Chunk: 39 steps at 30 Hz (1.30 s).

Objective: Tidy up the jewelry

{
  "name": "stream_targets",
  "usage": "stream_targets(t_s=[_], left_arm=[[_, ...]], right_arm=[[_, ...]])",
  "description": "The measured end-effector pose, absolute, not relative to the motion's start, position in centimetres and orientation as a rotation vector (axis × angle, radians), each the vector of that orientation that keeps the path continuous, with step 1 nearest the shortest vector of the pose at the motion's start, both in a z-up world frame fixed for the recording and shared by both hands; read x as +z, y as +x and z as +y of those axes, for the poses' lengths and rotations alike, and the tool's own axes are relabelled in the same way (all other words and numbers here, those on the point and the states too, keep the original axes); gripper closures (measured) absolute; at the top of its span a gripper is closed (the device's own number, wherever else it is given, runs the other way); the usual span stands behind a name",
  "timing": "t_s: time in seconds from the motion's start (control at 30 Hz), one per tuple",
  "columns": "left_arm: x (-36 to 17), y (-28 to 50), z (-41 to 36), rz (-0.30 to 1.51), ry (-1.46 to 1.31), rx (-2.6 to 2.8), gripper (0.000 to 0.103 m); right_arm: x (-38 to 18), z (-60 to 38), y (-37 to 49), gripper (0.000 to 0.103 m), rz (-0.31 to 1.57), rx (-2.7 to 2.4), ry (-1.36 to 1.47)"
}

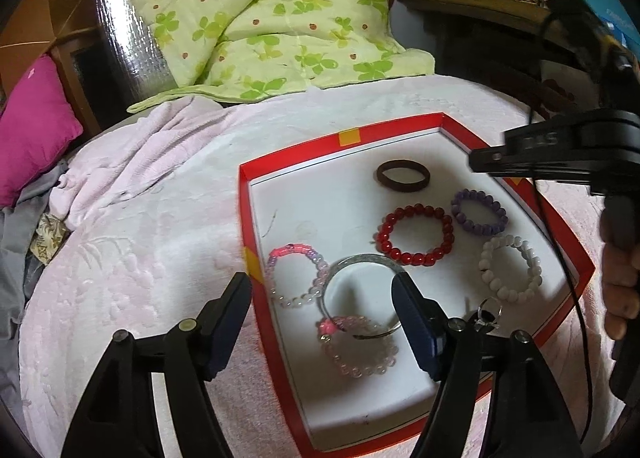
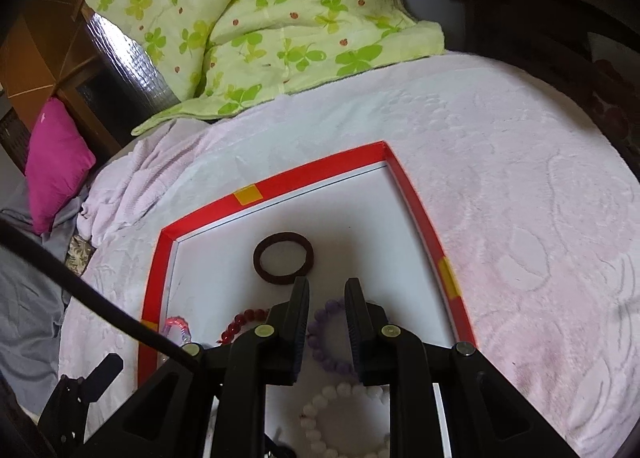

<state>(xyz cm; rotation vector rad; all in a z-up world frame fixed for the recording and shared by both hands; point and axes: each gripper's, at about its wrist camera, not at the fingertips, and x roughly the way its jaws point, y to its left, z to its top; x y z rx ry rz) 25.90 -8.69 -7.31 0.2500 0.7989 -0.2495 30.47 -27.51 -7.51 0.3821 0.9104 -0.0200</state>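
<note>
- Evidently the step in hand is tidying the bracelets inside the red-rimmed tray (image 1: 246, 217), which lies on the pale pink blanket (image 1: 140, 242).
- The left gripper (image 1: 320, 322) stands with its jaws wide apart, nothing pressed between them; they straddle the silver bangle (image 1: 362, 261) and the pink beaded bracelet (image 1: 356, 350) at the tray's near side.
- The bangle lies flat and overlaps that pink bracelet, so a good pick would close on the bangle's free far arc, away from the beads, and lift straight up to avoid dragging them.
- Being rings lying flat, these pieces have no real long axis; the hole of each faces upward.
- The right gripper (image 2: 327, 298) hangs over the tray's right half with its jaws only slightly parted and nothing between them; the purple bracelet (image 2: 328, 334) lies beneath it.
- Elsewhere in the tray, well spaced: the brown hair tie (image 1: 403, 175) far, the red bracelet (image 1: 415, 236) in the middle, the white bracelet (image 1: 510, 268) right.
- A small ring (image 1: 486, 312) sits near the right rim.
</note>
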Motion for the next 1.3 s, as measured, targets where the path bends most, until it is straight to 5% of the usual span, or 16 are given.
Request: stream_targets(t_s=[0.23,1.3], left_arm=[[-6.9,25.5,-8.0,0.789,0.254,-0.218,0.028],[-5.5,20.9,-6.1,0.766,0.219,-0.131,0.027]], right_arm=[[-5.8,-27.7,27.3,0.067,0.858,-0.029,0.367],[-4.0,-28.6,12.4,0.066,0.777,-0.039,0.328]])
